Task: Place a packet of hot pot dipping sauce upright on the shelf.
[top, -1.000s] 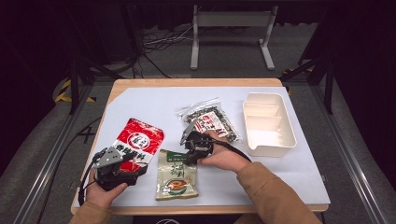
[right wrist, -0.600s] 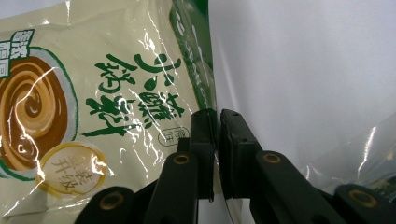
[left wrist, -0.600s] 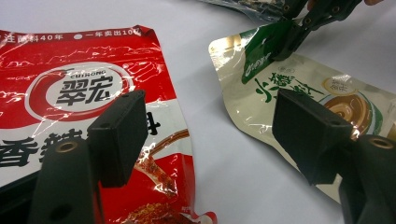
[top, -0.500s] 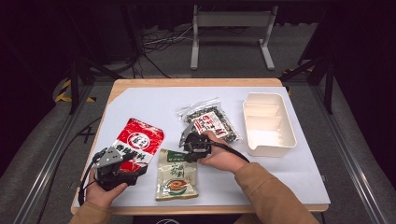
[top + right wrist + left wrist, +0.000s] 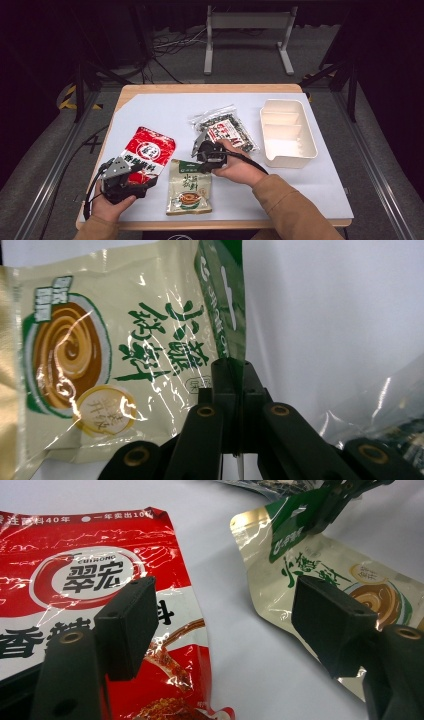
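High view: my cream-and-green pouch (image 5: pixel 189 186) lies flat near the table's (image 5: pixel 165 107) front edge, between the red pouch (image 5: pixel 146 152) and my right hand, long axis running from me toward the far side, green top edge away from me. My right gripper (image 5: pixel 202 151) has just been closing and now pinches that green top edge (jaws nearly together). My left gripper (image 5: pixel 131 178) hangs wide apart over the red pouch, holding nothing.
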Demonstrator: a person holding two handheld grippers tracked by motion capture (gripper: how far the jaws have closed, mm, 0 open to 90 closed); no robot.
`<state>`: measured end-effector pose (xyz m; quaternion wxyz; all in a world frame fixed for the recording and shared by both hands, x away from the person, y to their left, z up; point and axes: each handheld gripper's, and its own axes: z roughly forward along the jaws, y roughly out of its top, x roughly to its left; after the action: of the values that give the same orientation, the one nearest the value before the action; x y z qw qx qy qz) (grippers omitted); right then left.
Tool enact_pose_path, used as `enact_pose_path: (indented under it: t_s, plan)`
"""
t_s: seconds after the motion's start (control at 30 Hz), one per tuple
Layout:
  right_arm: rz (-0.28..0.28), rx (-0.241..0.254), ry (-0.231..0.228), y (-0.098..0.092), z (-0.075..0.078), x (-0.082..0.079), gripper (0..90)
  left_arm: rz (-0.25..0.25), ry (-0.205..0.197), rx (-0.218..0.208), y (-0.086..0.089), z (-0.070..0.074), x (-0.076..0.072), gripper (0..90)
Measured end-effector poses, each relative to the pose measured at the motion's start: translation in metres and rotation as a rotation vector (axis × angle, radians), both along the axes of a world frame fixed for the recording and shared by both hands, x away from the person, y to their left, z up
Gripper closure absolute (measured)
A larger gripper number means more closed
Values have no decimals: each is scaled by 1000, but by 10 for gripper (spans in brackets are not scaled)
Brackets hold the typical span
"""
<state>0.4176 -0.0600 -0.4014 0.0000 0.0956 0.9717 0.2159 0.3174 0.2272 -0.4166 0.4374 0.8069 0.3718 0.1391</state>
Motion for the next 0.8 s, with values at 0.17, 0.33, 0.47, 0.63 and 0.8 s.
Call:
enact_pose_path:
  t_s: [0.17, 0.33, 0.47, 0.63, 0.8]
  plan:
    - [1, 24, 5, -6, 19, -6, 893, 5, 7, -1, 0, -1, 0, 272]
    - [14, 47, 28, -10, 37, -12, 893, 7, 4, 4, 0, 0, 0, 272]
    - [27, 48, 27, -11, 48, -19, 893, 7, 5, 3, 0, -1, 0, 272]
    - [56, 40, -5, -10, 65, -31, 893, 6, 4, 2, 0, -1, 0, 272]
    - [86, 38, -29, -9, 78, -41, 894, 7, 3, 1, 0, -1, 0, 272]
